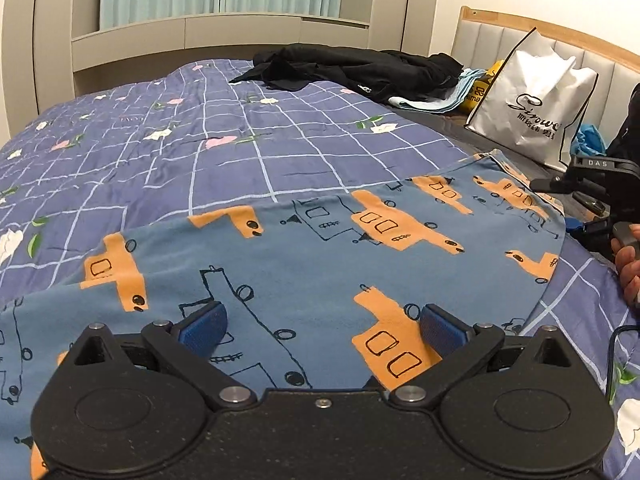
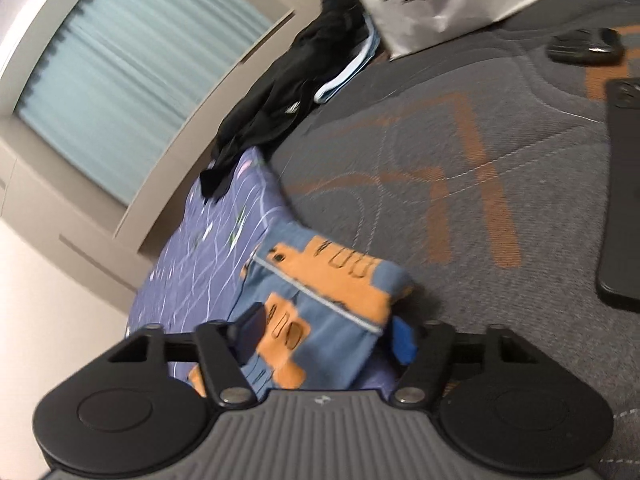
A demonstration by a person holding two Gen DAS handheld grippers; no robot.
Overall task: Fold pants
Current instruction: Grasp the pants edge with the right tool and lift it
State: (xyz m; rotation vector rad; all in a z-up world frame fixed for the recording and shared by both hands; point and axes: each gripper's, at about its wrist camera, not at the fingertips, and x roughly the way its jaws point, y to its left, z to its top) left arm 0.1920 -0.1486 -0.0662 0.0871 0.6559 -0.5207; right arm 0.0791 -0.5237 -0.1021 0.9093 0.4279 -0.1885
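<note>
The blue cotton pants printed with orange blocks and black line-drawn vehicles are lying spread flat on the purple grid-patterned quilt with small flowers, directly under and ahead of the left gripper. Seen from those jaws, the cloth is running crosswise, its long axis stretching from beyond the left finger, past the right finger, and on to a rounded end far to the right. The left jaws are standing wide apart, their blue ribbed pads hovering just over the fabric and gripping nothing.

At that right-hand end, the right gripper is sitting over a corner of the same pants. Here a pale seam line is crossing the cloth between the fingers, and the corner is lying right at the quilt's edge, where the grey quilted mattress with orange lines is beginning. The right jaws are also spread, with the fabric lying between them, but blur is making it hard to say whether either pad is touching. I am judging this end to be the nearer, readier grasp: the corner is already between the fingers, so closing there and carrying it across toward the left jaws looks like the coming fold.

Further ahead, a heap of black clothing and a white printed shopping bag are lying well apart from the pants.
</note>
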